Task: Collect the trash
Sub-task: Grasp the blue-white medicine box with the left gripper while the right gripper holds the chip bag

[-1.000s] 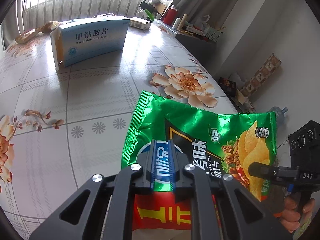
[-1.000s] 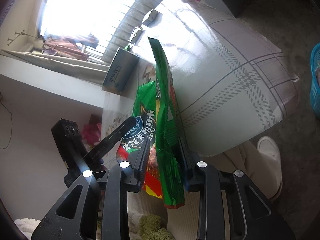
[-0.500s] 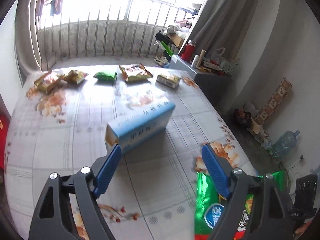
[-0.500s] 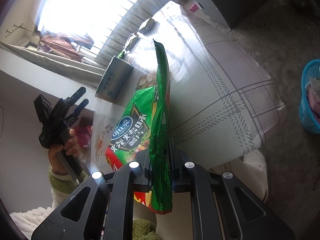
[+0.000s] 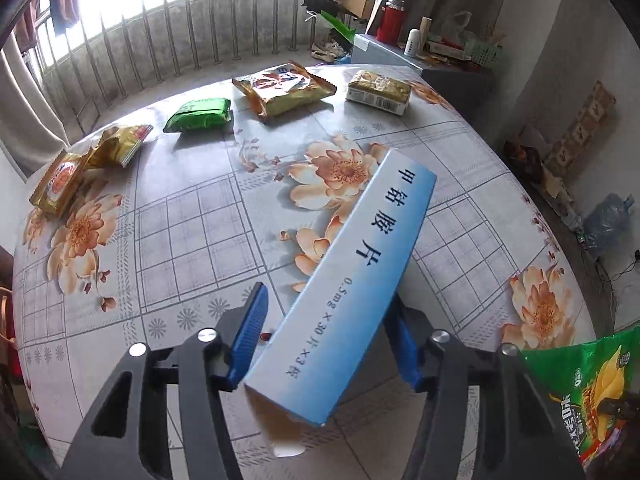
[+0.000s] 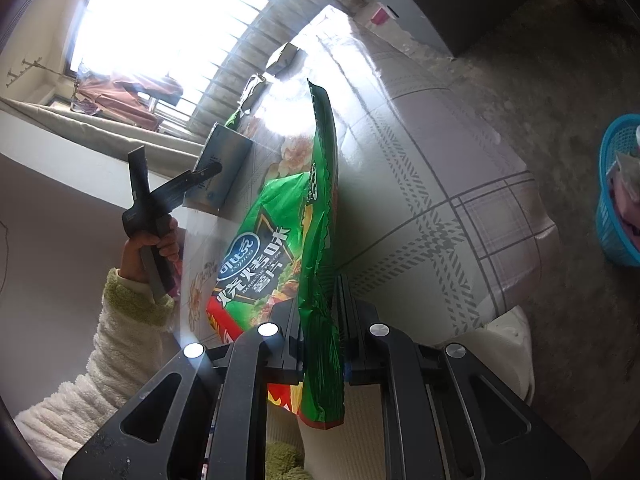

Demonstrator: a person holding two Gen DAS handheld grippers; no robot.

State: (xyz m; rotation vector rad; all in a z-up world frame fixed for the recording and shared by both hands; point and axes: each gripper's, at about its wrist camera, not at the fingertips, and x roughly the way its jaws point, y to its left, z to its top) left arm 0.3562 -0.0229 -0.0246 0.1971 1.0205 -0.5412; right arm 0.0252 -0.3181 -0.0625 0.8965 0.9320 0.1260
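The right gripper (image 6: 320, 344) pinches the chip bag (image 6: 288, 240); the left gripper (image 5: 326, 336) brackets the box (image 5: 352, 292), grip uncertain. Beyond it, several wrappers (image 5: 280, 88) remain uncollected.

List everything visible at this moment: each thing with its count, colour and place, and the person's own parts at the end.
medicine box: 1, blue and white, tilted between the left gripper's fingers
chip bag: 1, green, clamped in the right gripper
green packet: 1, green, far side of table
snack bag: 1, orange, far side
gold carton: 1, gold and white, far right
gold wrappers: 2, gold, far left edge
table: 1, floral cloth
basket: 1, blue, on the floor
left gripper: 1, black with blue pads, around the box
right gripper: 1, black, shut
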